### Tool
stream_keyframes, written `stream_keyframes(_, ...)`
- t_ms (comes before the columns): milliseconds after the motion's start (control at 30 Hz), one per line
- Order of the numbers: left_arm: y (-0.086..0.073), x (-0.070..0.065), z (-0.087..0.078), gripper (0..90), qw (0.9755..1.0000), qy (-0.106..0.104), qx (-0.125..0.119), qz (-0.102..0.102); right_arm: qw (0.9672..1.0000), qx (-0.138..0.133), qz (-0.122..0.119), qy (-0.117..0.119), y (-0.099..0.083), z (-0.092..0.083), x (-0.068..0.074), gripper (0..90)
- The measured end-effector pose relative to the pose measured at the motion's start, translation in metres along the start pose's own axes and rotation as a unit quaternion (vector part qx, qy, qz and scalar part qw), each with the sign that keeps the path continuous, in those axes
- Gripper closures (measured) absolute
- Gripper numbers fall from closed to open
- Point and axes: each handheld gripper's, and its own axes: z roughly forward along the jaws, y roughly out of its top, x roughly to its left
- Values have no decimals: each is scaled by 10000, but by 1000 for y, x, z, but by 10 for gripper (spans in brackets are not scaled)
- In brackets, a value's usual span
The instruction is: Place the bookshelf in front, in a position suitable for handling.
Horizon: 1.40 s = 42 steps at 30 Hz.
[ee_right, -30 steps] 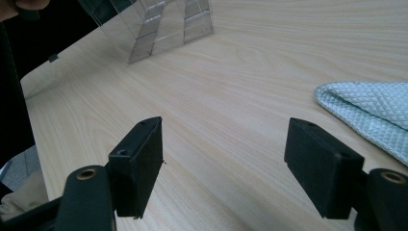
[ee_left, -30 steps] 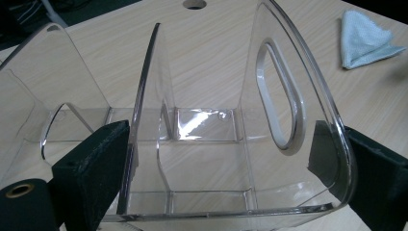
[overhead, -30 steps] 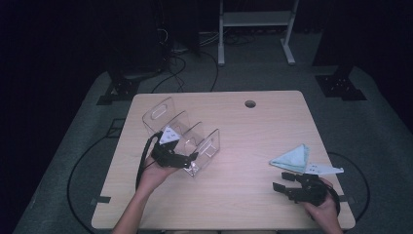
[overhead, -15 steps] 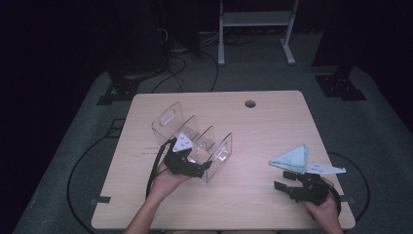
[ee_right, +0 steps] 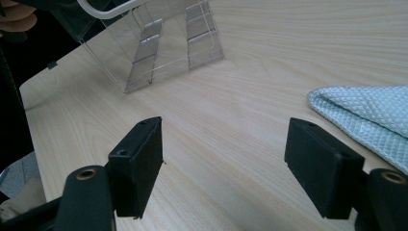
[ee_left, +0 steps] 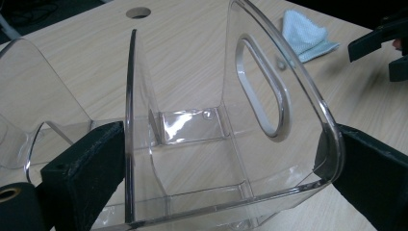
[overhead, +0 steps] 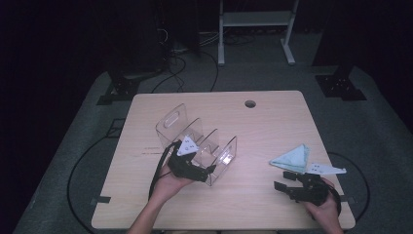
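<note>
A clear plastic organizer with several upright dividers stands on the left half of the wooden table. My left gripper straddles its near end section. In the left gripper view the black pads lie against a divider and the handled end wall of the organizer. Those jaws have just widened slightly with that section still between them. My right gripper rests open near the front right edge; nothing is between its pads. A folded light-blue cloth lies just beyond it.
A round cable hole sits near the table's far edge. Bare wood stretches between the organizer and the cloth. A metal stand and cables are on the dark floor behind the table.
The left hand and the organizer have shifted to the right and turned a little on the table. The right gripper and the cloth have stayed in place.
</note>
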Motion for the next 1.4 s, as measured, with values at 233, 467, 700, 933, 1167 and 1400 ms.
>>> stream_keyframes(233,-1,2,-10,23,9998,-62,-189,-22,10000,11,-18,0,0,0,0,289)
stream_keyframes(467,-2,3,-23,23,9992,-152,-374,-36,10000,-5,-25,-9,-1,-1,0,289)
stream_keyframes(700,-10,11,-35,23,9985,-79,-536,-54,10000,0,12,-15,-1,0,-1,288)
stream_keyframes(933,-32,24,-41,23,9977,74,-627,-226,10000,-47,68,-28,-1,-1,-2,289)
stream_keyframes(1167,-47,37,-41,23,9981,119,-541,-265,10000,7,94,-31,-1,2,-3,289)
stream_keyframes(1400,-60,45,-44,23,9990,112,-391,-198,9999,63,135,-56,-3,4,-6,290)
